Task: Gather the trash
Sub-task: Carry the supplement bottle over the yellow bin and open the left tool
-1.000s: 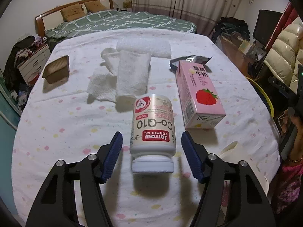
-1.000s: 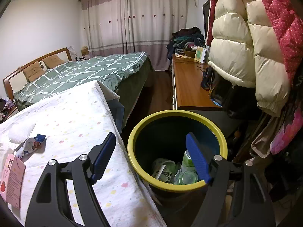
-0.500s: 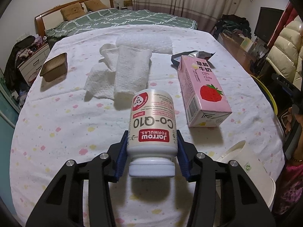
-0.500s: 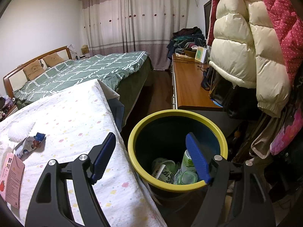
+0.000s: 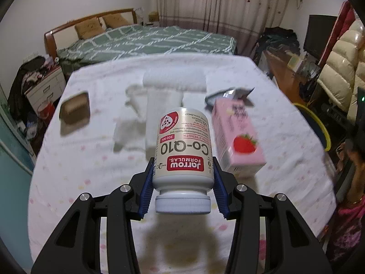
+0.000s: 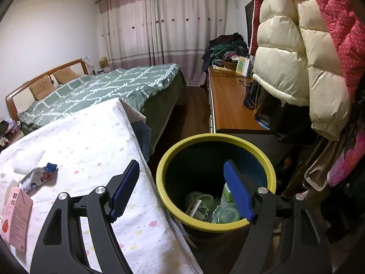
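- Left tool [image 5: 183,187] is clamped on the white pill bottle [image 5: 183,157], one blue pad on each side just above the cap. The bottle sits low center in the left view, cap toward the camera, label upside down. Gripping near the cap end looks like the easy way to carry it without it slipping.
- The shadow on the cloth under it makes me think the bottle is clear of the table [image 5: 75,171], not resting on it. The background is blurry there.
- Right tool [image 6: 182,189] is spread open with nothing in it, parked over the yellow-rimmed bin [image 6: 270,171] at lower center of the right view. My guess is it's just waiting while the left one does the work.
- The bin stands right beside the table edge, handy for dropping stuff in. It already holds a few greenish cups or containers, too jumbled to count.
- Count on the table in the left view: one pink strawberry carton [image 5: 237,139], one crumpled wrapper [image 5: 228,94] behind it, one small brown tray [image 5: 75,109] at left, and a pile of white towels [image 5: 159,105] in the middle, which I can't count piece by piece.
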A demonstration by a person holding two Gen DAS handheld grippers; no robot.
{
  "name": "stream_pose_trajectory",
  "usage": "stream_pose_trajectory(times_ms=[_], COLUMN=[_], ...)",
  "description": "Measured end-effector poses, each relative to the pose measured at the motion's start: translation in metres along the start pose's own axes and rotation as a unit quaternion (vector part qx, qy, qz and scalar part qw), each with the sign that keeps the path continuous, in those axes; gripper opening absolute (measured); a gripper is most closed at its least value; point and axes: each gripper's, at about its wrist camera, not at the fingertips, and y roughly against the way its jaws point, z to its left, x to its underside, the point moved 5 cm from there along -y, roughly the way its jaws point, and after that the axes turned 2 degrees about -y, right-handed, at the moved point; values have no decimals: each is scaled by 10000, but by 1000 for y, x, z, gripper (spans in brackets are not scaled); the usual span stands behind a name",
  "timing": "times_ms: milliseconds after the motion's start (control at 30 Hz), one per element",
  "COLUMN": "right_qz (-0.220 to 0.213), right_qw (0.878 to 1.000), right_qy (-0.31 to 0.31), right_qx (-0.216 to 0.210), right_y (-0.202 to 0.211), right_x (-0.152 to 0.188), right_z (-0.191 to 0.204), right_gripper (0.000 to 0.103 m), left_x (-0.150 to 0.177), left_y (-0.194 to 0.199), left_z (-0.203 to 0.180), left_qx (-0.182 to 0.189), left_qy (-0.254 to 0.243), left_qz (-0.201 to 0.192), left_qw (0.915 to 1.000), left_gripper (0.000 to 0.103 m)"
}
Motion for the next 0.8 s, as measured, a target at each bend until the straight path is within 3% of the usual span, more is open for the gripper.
stream_pose_trajectory(times_ms=[200,400,600,800], right_qz=[-53,-210,-374,-394], right_qw=[9996,9993,9987,9977], right_qy=[-69,-125,-344,-542], right_qx=[-251,-267,-103,133], right_y=[11,32,52,57], right_x=[0,-4,-8,-3], right_z=[-8,-38,-85,-122], right_gripper=[72,72,72,72], left_x=[-41,-76,-105,-118], left_y=[13,3,-14,-42], left_z=[-31,-91,-175,-274], left_qx=[255,772,1352,1812], left_qy=[-366,-911,-1646,-2407], left_qz=[-225,-178,-7,277], left_qw=[9987,9927,9771,9531], left_gripper=[46,46,46,46])
